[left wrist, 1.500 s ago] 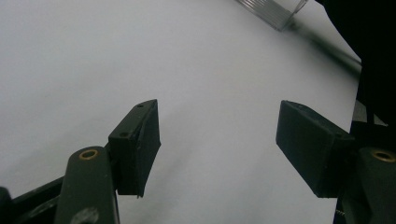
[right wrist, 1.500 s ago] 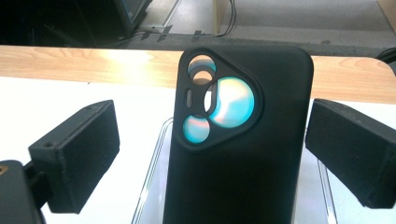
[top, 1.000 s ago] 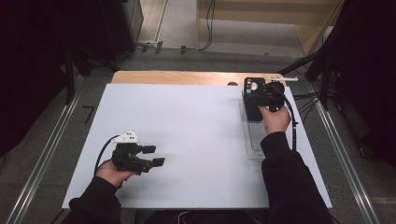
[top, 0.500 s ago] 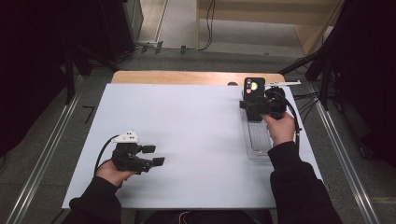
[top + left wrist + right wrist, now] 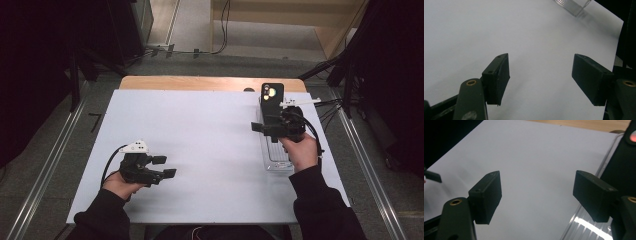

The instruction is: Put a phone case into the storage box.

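While the black smartphone point(image 5: 272, 100) with its lit camera cluster stands upright at the far end of the clear ribbed plastic tray point(image 5: 278, 159) in the right half of the high view, nothing grips it. Its long axis runs up the frame, in line with the tray's. The right gripper point(image 5: 260, 129) sits just below the phone, over the tray, with its jaws pointed toward the left of the frame; the phone thus lies up-frame of it and off to one side of the jaws. In the right gripper view the phone point(image 5: 624, 157) occupies the upper right edge, beyond the right-hand jaw. Those jaws have just been closing, yet remain well apart with nothing between them. The left gripper point(image 5: 165, 167), at lower left on the white table sheet point(image 5: 200, 130), stands half open and empty, well apart from the phone. The right hand is clearly nearer.
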`<state>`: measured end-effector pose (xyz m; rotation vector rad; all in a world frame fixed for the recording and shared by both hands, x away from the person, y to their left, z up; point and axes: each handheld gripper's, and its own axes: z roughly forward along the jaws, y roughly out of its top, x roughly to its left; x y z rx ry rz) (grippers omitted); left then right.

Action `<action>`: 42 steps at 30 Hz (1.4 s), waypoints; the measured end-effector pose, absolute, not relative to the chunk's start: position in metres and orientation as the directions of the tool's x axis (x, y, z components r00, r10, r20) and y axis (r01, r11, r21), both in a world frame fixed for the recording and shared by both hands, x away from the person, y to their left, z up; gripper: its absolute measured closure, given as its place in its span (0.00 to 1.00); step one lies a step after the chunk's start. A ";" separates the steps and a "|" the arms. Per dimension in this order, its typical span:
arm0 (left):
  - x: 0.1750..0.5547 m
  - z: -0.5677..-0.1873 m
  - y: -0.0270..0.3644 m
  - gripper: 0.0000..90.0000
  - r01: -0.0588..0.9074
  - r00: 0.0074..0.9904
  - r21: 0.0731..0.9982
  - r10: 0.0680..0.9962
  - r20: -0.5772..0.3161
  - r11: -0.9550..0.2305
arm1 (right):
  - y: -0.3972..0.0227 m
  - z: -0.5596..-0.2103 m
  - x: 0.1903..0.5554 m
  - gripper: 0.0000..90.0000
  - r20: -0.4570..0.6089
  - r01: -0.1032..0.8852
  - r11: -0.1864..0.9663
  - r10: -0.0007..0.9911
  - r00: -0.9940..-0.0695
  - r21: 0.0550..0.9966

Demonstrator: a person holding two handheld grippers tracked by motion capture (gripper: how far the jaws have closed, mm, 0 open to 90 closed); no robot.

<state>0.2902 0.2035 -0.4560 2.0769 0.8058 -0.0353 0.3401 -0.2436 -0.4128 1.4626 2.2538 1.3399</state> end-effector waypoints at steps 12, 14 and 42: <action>0.290 -0.456 0.204 0.35 0.553 0.791 0.729 0.528 -0.309 -0.403 | -0.232 -0.425 0.317 0.25 0.350 0.650 0.188 0.717 -0.603 0.736; 0.290 -0.456 0.204 0.35 0.553 0.792 0.729 0.527 -0.308 -0.404 | -0.229 -0.427 0.313 0.25 0.353 0.649 0.202 0.703 -0.617 0.733; 0.287 -0.456 0.204 0.35 0.551 0.793 0.731 0.526 -0.308 -0.402 | -0.227 -0.460 0.256 0.25 0.319 0.614 0.329 0.628 -0.709 0.717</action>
